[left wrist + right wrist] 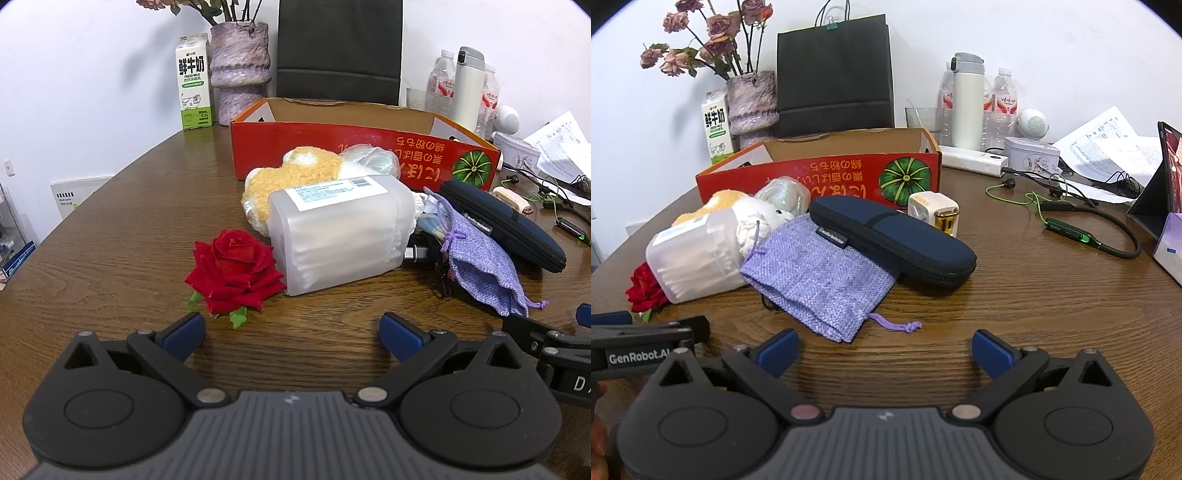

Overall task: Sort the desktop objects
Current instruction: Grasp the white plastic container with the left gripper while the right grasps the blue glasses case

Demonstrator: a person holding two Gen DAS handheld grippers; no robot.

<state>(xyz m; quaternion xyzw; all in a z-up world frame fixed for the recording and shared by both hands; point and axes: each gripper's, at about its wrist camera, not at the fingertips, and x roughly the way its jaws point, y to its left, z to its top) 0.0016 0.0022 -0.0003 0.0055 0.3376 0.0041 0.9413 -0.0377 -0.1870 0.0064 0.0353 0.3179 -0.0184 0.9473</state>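
Desktop objects lie heaped on the wooden counter in front of an open red cardboard box. Left hand-held gripper: jaws spread, nothing between them, aimed down at the red fabric rose, which lies just ahead and slightly left. Right hand-held gripper: jaws likewise spread and empty; the lilac drawstring pouch lies just ahead of it, long axis slanting away to the left. Frosted plastic container, on its side, touches the rose. Navy zip case overlaps the pouch's far edge. The left arm appears nearer the rose, the right nearer the pouch.
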